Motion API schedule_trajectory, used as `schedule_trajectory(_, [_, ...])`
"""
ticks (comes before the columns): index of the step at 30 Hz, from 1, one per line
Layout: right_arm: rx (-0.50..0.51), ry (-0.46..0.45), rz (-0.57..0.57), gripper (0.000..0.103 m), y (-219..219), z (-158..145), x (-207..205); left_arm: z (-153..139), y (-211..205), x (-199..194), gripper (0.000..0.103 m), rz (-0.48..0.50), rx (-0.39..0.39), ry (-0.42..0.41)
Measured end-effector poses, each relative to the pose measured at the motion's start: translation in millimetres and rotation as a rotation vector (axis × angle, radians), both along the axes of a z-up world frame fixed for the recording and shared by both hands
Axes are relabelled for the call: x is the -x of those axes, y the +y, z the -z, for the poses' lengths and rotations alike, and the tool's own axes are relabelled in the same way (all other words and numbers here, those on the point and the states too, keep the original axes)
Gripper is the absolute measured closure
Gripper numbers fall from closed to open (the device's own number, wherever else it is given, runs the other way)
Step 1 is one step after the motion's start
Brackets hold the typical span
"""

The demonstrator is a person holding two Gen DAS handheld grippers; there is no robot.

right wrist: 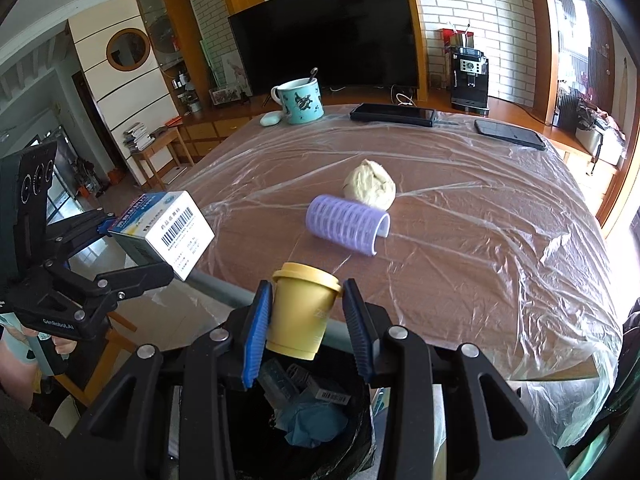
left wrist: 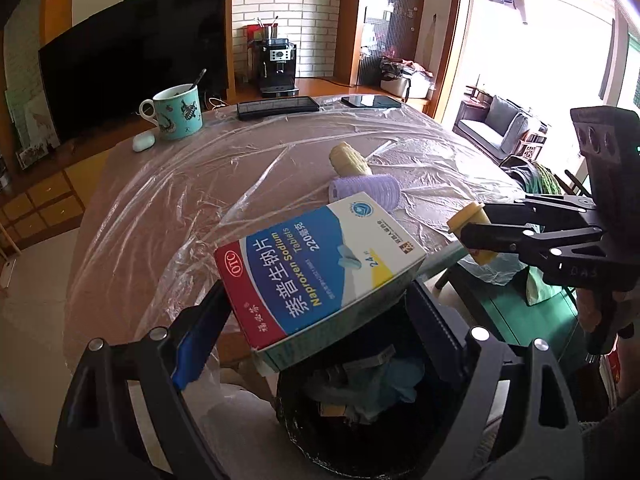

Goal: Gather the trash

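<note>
Over the bin point(right wrist: 320, 432), we carry both finds.
Left fingers point(left wrist: 316, 316) clamp the box point(left wrist: 320, 268), right fingers point(right wrist: 306, 320) clamp the cup point(right wrist: 302, 312), each poised above the opening to drop cleanly.

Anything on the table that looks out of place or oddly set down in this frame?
Yes: a bare corn cob lies directly on the plastic table cover, touching a purple hair roller tipped on its side. Food scrap against a grooming item looks odd. Nothing appears spilled.

Hair roller point(right wrist: 347, 224) on table point(right wrist: 480, 240) before dough lump point(right wrist: 370, 184); mug point(right wrist: 300, 100) behind.
</note>
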State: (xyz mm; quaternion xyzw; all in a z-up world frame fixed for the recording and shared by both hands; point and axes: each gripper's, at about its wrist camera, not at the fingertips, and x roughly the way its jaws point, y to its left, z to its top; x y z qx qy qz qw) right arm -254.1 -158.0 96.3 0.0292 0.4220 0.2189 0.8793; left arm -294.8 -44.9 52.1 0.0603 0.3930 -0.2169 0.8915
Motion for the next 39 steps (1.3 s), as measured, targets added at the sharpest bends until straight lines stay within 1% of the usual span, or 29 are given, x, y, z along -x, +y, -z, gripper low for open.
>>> schedule_trajectory(14, [0.003, 0.065, -0.040, 0.066, 8, 19, 21, 19, -12, 29, 0.014, 0.086, -0.030, 0.054])
schedule_trajectory(18, [0.002, 0.086, -0.045, 0.066, 10, 26, 24, 27, -14, 33, 0.014, 0.095, -0.033, 0.074])
schedule_trajectory(23, [-0.008, 0.111, -0.041, 0.066, 9, 35, 27, 37, -19, 37, 0.014, 0.103, -0.055, 0.086])
schedule_trajectory(31, [-0.007, 0.133, -0.033, 0.066, 10, 47, 30, 52, -22, 37, 0.014, 0.101, -0.066, 0.119])
schedule_trajectory(39, [-0.009, 0.160, -0.027, 0.066, 11, 58, 32, 65, -25, 37, 0.014, 0.107, -0.093, 0.140])
